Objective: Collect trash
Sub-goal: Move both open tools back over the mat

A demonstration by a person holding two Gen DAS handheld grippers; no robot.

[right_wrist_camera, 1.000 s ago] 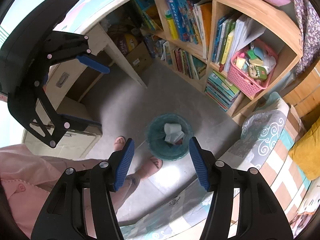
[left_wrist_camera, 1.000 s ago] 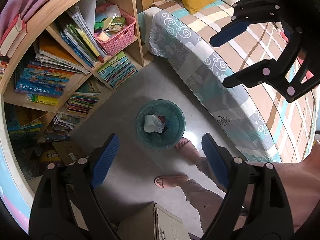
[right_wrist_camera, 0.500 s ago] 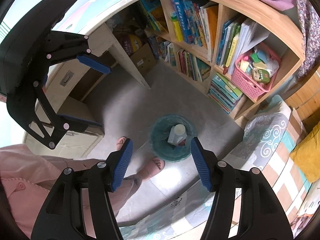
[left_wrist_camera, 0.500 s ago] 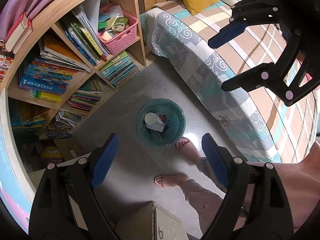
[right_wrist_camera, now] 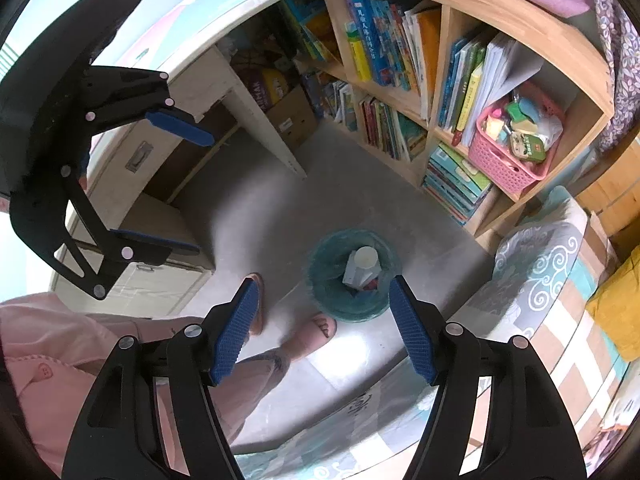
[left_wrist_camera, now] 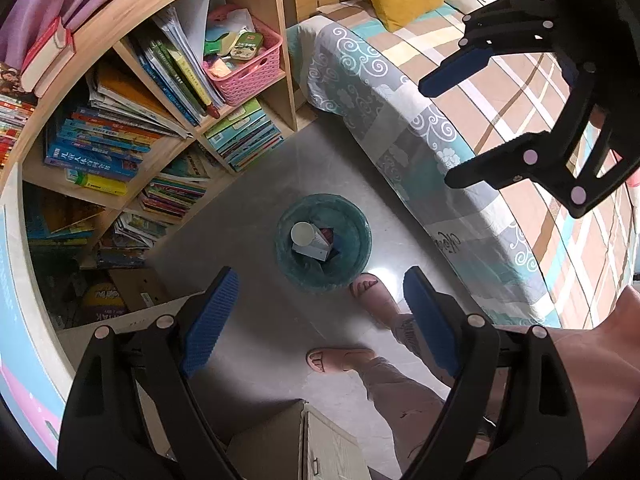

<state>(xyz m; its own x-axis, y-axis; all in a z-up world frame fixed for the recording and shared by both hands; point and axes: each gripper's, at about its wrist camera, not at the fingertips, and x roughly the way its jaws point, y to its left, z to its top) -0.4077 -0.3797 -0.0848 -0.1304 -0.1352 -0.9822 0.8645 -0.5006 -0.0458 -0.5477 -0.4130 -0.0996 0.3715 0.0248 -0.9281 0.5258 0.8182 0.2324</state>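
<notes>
The bin (right_wrist_camera: 352, 276), holding a cup (right_wrist_camera: 366, 258), sat on the floor directly below both tools, nearer the right tool (right_wrist_camera: 322, 328), whose empty jaws had just been opening wide, while the left tool (left_wrist_camera: 320, 316) also gaped empty.

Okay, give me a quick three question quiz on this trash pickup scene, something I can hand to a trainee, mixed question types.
1. True or false: the right gripper holds a piece of trash.
2. Multiple choice: where does the white cup lie? A) on the bed B) in the teal bin C) in the pink basket
3. Fill in: the bin stands on the floor between the bookshelf and the ____.

Key:
1. False; its jaws have just been opening and nothing is between them. The left gripper is empty too.
2. B
3. bed
</notes>
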